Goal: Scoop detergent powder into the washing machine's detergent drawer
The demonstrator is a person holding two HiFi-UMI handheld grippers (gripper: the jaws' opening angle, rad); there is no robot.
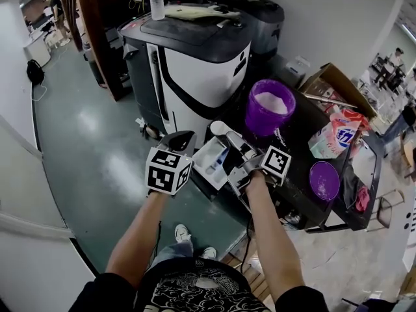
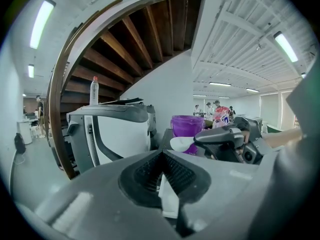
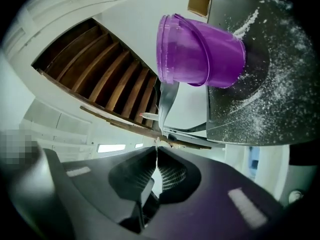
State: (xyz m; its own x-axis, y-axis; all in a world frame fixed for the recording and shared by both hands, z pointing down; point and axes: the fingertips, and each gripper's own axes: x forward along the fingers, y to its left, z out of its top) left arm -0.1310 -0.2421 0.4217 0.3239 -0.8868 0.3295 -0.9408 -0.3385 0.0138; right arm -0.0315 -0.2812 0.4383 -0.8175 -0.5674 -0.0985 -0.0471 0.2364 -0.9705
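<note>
- Eyes on the scoop [image 1: 220,128]: it is white, with a rounded oval bowl, and its handle is pinched in the right gripper [image 1: 242,147], whose jaws are closed on it.
- In the head view the scoop's long axis runs from about 4 o'clock up to 10 o'clock, bowl leading at the 10 o'clock end.
- From the left gripper view the bowl points to 9 o'clock and lies roughly level; whether it carries powder I can't tell from this angle.
- The scoop sits just above the far end of the open detergent drawer [image 1: 211,164], a white tray between the two grippers.
- The left gripper [image 1: 177,139], at the drawer's 9 o'clock, has its jaws together on a thin white strip [image 2: 168,196], possibly the drawer's edge, though the view is too tight to be sure.
- The purple bucket [image 1: 257,122] stands upright at the scoop's 2 o'clock, with white detergent powder [image 1: 272,100] inside.
- Loose grains speckle the dark top [image 3: 270,84] around the bucket.
- The purple lid [image 1: 324,179] lies flat at the bucket's 5 o'clock, near the detergent bag [image 1: 338,135].
</note>
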